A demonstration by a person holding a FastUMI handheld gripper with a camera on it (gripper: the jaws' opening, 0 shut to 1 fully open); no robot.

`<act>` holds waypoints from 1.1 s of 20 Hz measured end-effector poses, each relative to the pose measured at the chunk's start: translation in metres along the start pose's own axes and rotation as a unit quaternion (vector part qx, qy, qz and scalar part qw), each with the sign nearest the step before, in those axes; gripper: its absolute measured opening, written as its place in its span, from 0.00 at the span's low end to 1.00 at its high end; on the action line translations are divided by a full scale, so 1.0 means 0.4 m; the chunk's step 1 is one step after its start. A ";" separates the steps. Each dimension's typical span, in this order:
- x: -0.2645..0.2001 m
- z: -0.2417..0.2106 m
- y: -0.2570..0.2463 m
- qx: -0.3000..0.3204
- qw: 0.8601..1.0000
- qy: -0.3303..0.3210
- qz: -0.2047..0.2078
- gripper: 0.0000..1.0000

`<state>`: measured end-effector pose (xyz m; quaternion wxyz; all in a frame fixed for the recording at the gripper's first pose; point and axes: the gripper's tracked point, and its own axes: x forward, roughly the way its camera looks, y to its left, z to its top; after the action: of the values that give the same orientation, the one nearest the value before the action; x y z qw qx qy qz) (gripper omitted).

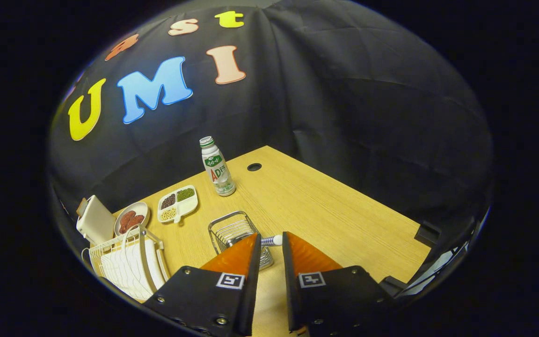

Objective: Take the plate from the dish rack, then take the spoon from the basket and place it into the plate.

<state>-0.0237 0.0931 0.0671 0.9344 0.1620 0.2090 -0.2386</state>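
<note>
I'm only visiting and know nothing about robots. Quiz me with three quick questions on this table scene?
1. True or false: the bottle lies on its side.
2. What shows between the fingers of the gripper? A) spoon handle B) cup C) fork
3. Fill in: the wire basket stands just ahead of the ____ finger.

Key: 1 false, it stands upright. 2 A, the spoon handle. 3 left.

A white plate (150, 267) stands on edge in the white dish rack (124, 262) at the desk's (335, 220) left edge. A spoon's handle (272, 241) pokes out of the wire basket (234, 231).
</note>
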 end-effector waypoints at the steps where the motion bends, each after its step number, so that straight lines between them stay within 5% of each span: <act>1: -0.001 0.003 -0.006 0.002 1.000 -0.003 0.000 0.28; 4: 0.003 0.020 -0.006 0.003 1.000 -0.024 0.005 0.28; 7: 0.018 0.028 -0.010 0.001 0.999 -0.038 0.003 0.40; 22: 0.117 -0.042 0.043 -0.006 0.995 -0.038 0.095 0.41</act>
<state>0.0174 0.0964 0.0344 0.9611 0.1665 0.1585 -0.1530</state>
